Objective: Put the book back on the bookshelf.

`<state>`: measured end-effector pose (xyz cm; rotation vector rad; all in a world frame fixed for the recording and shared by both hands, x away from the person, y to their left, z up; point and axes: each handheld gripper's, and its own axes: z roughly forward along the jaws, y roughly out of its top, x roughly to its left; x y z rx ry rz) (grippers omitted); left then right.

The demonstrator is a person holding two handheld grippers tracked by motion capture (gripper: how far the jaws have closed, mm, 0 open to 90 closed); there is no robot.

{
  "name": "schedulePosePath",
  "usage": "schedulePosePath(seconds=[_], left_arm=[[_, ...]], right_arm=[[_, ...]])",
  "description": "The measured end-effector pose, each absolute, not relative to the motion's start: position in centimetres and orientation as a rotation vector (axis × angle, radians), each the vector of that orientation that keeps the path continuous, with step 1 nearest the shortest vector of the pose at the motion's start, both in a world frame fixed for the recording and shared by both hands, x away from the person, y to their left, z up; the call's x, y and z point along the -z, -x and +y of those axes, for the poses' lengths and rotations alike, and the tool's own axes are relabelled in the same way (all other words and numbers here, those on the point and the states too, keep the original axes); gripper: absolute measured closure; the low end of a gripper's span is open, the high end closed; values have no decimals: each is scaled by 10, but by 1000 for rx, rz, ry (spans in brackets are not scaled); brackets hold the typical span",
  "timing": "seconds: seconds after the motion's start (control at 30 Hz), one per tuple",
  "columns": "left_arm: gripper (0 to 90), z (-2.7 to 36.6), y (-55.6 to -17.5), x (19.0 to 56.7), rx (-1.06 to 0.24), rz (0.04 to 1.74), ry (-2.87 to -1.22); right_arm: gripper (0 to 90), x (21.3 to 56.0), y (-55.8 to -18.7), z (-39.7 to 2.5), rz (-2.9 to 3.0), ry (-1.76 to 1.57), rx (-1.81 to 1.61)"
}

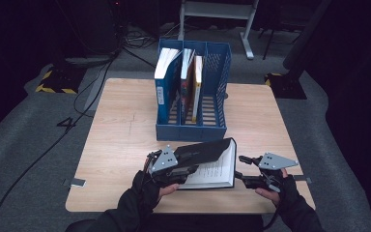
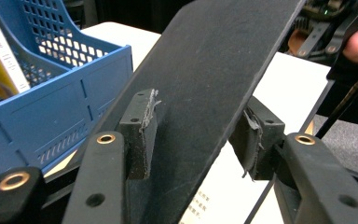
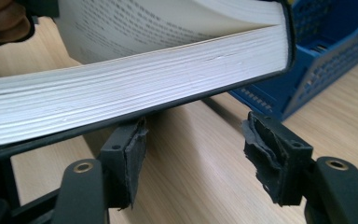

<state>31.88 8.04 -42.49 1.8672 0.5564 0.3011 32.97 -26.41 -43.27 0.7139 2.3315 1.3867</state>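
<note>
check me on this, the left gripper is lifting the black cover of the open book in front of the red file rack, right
Not quite: the file rack is blue plastic, not red, as the high view shows. The rest holds: the left gripper is clamped on the black cover of the open book in front of it.

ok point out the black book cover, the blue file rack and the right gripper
black book cover (image 2: 223, 70), left gripper view, on its flat outer face
blue file rack (image 1: 191, 131), high view, on its low front wall
right gripper (image 1: 238, 166), high view, midway between its fingertips

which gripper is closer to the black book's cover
Left. The left gripper has its jaws around the raised cover of the black book; the right gripper is open beside the page edges, apart.
</note>
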Motion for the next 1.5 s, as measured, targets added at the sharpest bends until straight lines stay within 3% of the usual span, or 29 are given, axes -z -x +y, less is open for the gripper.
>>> schedulePosePath(seconds=[1.33, 1.43, 1.5], left_arm=[[574, 121, -296, 432, -309, 601, -1912], [562, 124, -294, 432, -325, 607, -1919], [502, 126, -293, 432, -336, 610, -1924]], right_arm=[[347, 390, -338, -196, 2308, -568, -1500], [347, 387, -339, -192, 2305, -568, -1498], [344, 385, -340, -189, 2309, -573, -1497]])
